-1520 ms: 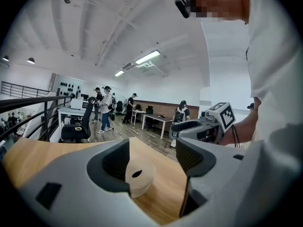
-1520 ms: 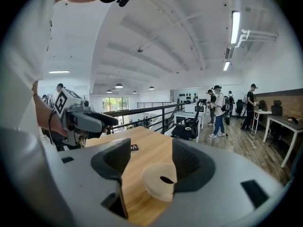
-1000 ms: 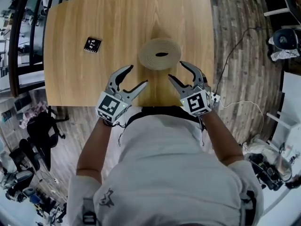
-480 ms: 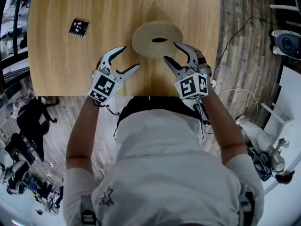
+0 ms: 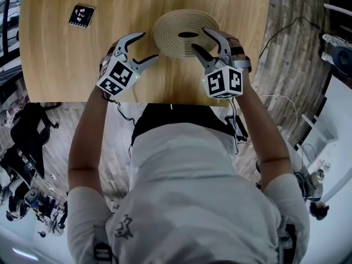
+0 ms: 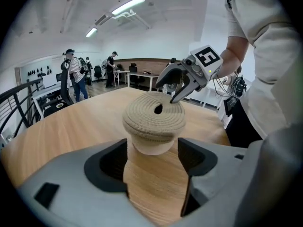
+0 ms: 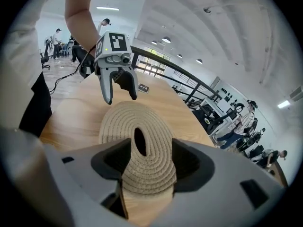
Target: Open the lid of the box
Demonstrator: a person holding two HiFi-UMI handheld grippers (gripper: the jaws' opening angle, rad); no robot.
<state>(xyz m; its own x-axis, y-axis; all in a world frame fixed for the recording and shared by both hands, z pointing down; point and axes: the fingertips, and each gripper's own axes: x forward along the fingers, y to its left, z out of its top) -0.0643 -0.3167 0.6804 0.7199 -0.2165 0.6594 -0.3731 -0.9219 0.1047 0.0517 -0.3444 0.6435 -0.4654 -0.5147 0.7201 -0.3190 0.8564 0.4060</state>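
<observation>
A round woven rope box with a coiled lid and a dark hole in its middle stands on the wooden table. My left gripper is just left of the box; its jaws are opening, with only bare table between them and the box a short way ahead. My right gripper is open and reaches over the lid's near right part. In the right gripper view the lid fills the gap between the jaws, and no pad visibly presses on it.
A small black marker tile lies on the table's far left. The near table edge runs just behind both grippers, against the person's body. A cable trails on the floor at the right. People stand far off in the room.
Both grippers have moved forward to the box. The left one now sits beside its left side, and the right one has come over the lid.
</observation>
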